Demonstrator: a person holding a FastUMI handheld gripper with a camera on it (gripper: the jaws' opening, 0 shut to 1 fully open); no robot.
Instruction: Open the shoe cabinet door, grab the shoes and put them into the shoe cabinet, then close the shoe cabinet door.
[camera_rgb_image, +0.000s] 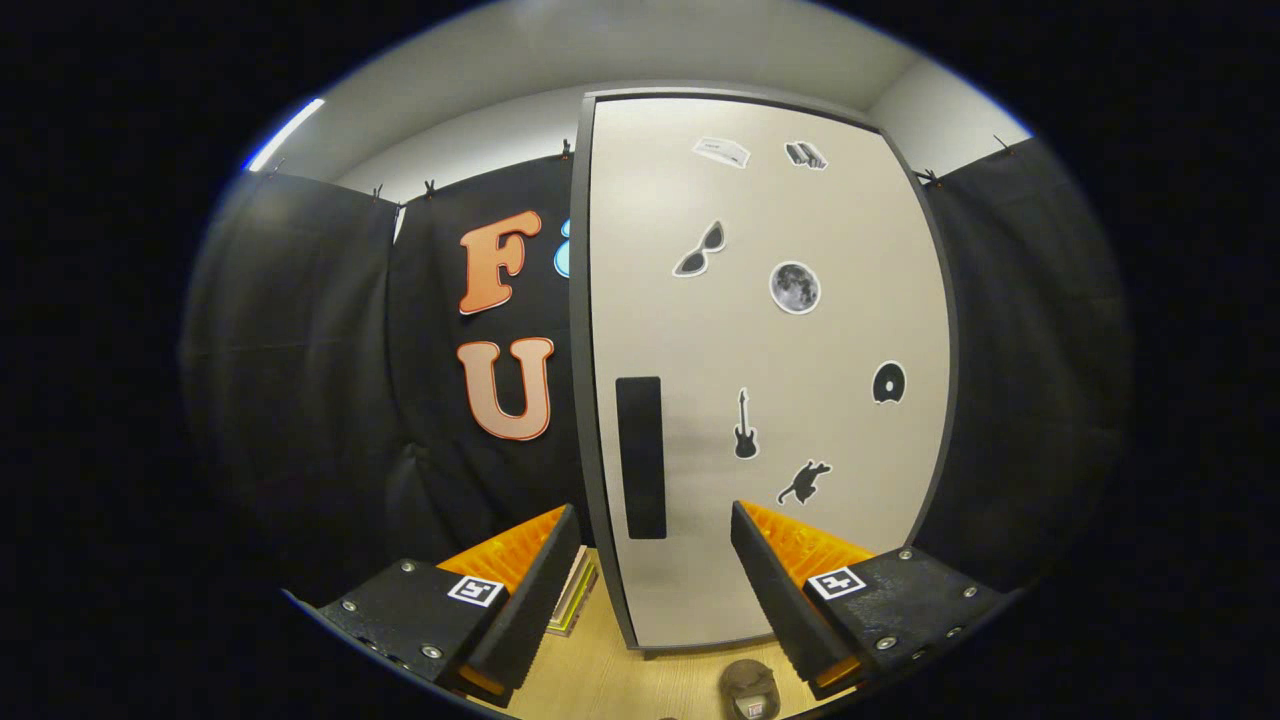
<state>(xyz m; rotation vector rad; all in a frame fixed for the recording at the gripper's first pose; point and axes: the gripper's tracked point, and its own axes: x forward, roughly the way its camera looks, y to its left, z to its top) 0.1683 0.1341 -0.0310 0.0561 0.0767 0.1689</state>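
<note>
While the claw (655, 590) stands wide, with nothing between its two fingers, it faces the tall pale grey shoe cabinet with a dark frame (770, 370). The cabinet door is closed and flat. On the door's left side sits a dark upright rectangular handle recess (640, 457), just beyond the gap between the fingers and a little above the tips. Small stickers are spread over the door: a pair of sunglasses (699, 249), a round moon (795, 287), a black guitar (745, 426), a black cat (804, 482) and a black disc (888, 382). The cabinet stands on a light wooden floor (610, 675). Low on this floor, between the fingers, lies a brown shoe (749, 690), partly cut off, near the right finger. To the left of the cabinet's foot, behind the left finger, something flat and layered (575, 595) rests; I cannot tell what it is.
</note>
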